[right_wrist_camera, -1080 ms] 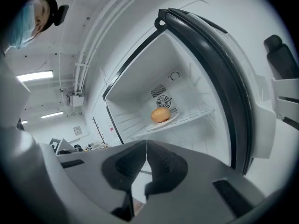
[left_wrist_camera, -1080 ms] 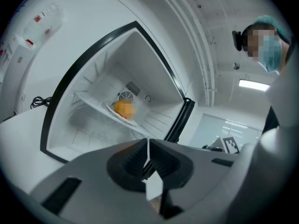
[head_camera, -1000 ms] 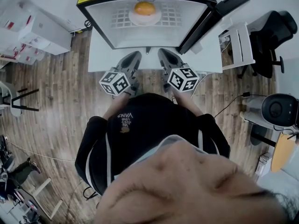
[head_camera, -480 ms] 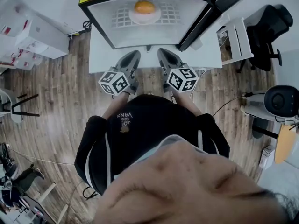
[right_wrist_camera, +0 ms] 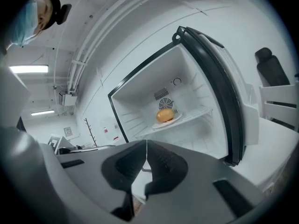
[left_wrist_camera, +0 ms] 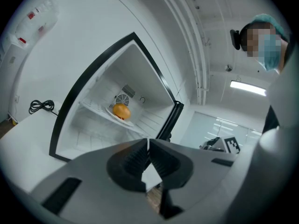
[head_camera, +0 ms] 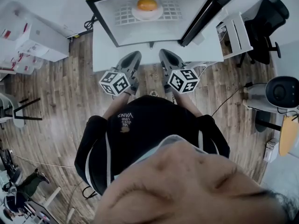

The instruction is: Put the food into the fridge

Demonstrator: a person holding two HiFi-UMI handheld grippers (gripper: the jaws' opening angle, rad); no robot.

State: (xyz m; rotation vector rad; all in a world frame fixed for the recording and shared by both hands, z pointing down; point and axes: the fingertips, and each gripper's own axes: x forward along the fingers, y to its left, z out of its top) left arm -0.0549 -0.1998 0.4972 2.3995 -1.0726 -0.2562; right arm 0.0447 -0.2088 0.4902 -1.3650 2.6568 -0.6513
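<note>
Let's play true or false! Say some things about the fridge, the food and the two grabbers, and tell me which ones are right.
1. The fridge has its door open. True.
2. The food lies on the floor. False: it sits on a plate on a shelf in the fridge.
3. The left gripper holds the food. False: its jaws are together with nothing between them.
4. The right gripper is shut and empty. True.
5. Both grippers are inside the fridge. False: they are outside, in front of it.
</note>
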